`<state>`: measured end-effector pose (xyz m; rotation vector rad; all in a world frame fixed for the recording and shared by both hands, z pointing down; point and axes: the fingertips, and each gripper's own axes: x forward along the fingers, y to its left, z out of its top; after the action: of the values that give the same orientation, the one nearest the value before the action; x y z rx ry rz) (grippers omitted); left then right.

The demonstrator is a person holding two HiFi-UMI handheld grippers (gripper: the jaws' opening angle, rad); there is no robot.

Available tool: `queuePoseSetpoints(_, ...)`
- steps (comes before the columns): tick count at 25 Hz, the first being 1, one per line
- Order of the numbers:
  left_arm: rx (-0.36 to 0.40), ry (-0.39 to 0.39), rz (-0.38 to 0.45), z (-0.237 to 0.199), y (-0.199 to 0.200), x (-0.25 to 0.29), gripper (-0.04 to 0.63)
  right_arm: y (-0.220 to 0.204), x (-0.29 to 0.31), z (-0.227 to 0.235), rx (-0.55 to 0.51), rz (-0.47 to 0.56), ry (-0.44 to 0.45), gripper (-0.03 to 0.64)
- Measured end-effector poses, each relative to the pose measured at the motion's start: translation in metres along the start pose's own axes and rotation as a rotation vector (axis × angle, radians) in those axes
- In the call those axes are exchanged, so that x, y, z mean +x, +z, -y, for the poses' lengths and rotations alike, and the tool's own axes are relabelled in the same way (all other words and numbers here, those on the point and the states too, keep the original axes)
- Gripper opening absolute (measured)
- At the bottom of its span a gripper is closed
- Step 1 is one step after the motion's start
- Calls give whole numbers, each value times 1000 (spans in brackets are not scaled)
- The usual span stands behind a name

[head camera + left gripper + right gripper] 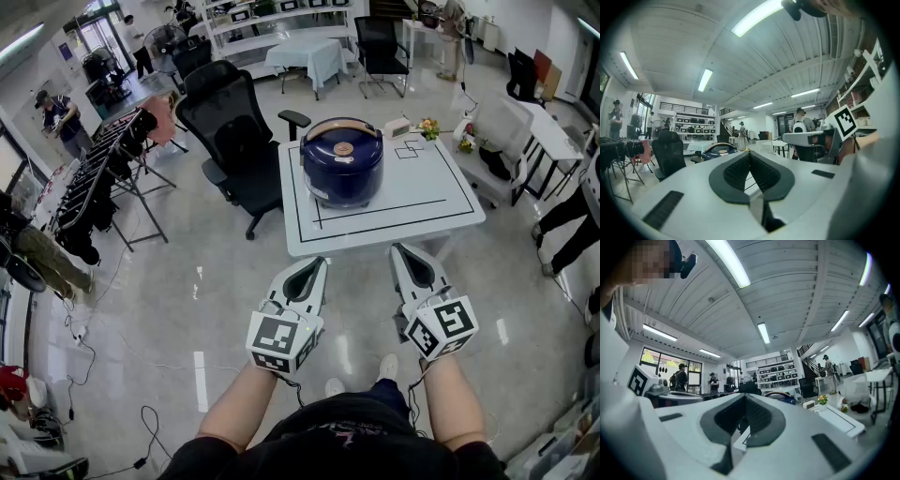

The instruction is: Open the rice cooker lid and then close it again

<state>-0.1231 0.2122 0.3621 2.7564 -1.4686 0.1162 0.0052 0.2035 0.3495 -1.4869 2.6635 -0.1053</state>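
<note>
subject: the dark blue rice cooker (342,161) stood on the white table (441,202), toward its far left part, lid down and seated. its carry handle (342,123) lay across the far side of the lid. no release catch could be made out from any view.

both tools were well short of it, off the near edge of the table and over the floor. the left gripper (317,262) and right gripper (401,249) pointed level toward the cooker. the left fingers (736,171) were pressed together with nothing between them; the right fingers (759,416) likewise, together and empty.

risks noted, as judgement:
- shut fingers could press a catch but could not take hold of the lid; a push with no second tool bracing the body would likely slide the cooker toward the far edge.
- the cooker stood close to the left edge, beside an office chair (234,141); a sideways shove could carry it off.
- a sprung lid might swing up hard and strike the handle or rock the body.
- a small box (397,127) and flowers (429,127) at the far right of the table could be knocked by a wide right approach.
</note>
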Motion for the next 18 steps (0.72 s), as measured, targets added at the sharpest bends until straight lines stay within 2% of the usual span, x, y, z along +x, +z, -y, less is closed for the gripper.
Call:
queuePoseSetpoints(10,-2,15,17,-2,5,-3,3,7,-1,-5,-6,21,24,2)
queuePoseSetpoints(14,-3,26,25,-6,6,4,30,10,4,0,-3,37,47,23)
queuePoseSetpoints(16,4,31,29,-6,6,11,101,14,7,5,-5,54,56,77)
queuePoseSetpoints(18,23,48,30,-7,8,21,276,18,11,16,-7,75,46,156)
